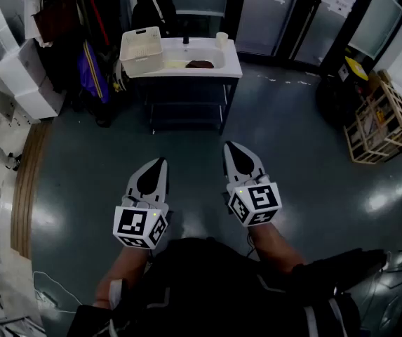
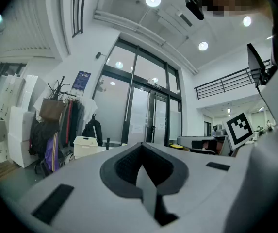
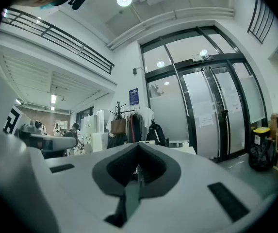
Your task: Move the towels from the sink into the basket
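Far ahead in the head view stands a white sink table. A dark brown towel lies in its basin, with a pale yellowish cloth beside it. The white plastic basket sits on the table's left end and shows small in the left gripper view. My left gripper and right gripper are held level over the floor, well short of the table. Both have their jaws together with nothing between them.
A tap and a white cup stand at the sink's back. Hanging bags and coats and white lockers crowd the left. A wooden crate rack and a dark bag stand on the right, glass doors behind.
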A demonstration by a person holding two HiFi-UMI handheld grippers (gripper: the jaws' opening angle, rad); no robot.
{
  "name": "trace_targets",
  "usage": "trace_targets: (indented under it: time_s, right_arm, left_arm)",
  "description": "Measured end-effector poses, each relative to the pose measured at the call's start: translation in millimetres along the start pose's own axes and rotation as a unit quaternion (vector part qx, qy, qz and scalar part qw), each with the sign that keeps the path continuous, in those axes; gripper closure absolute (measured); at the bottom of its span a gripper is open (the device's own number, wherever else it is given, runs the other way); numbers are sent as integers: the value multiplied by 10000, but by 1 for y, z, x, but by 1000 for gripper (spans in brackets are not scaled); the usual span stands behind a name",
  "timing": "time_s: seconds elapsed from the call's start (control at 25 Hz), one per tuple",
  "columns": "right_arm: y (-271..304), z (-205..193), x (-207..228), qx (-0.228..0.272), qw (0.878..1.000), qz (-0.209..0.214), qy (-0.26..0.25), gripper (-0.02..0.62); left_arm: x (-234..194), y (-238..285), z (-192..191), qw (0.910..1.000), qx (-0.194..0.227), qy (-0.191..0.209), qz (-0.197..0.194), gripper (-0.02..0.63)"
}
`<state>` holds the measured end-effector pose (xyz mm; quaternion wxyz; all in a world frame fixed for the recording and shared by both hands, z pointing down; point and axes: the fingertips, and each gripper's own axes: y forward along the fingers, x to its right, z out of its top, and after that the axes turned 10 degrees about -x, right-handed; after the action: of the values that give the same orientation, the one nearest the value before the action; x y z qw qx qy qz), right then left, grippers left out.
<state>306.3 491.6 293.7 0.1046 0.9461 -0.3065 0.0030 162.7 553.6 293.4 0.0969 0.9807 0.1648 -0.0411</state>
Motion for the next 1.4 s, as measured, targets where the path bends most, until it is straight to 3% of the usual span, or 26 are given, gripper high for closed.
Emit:
trace_targets:
  time_s: [0.48,0.68,1.12,1.28,1.4]
  right_arm:
    - [3,7,-7,148,9998,105,96,591]
    - [11,4,-18,83,9998,154,79,591]
    - [29,-1,-37,-39,9998,-155,118,591]
    - [36,4,-47,-36,10000,15,37,591]
    - [42,7,-45,-152,9999,-15,-30,591]
  left_arm:
    - [1,5,4,9993,40,-25,-373,603]
    - [5,1,11,9962,256,-78,-824,603]
    - [-34,-1,1,9960,48,-6,-895,603]
    - [-43,-1,3,9918,249,-249,-1230,603]
    - [-50,4,5,9922,207,-196,-1212,603]
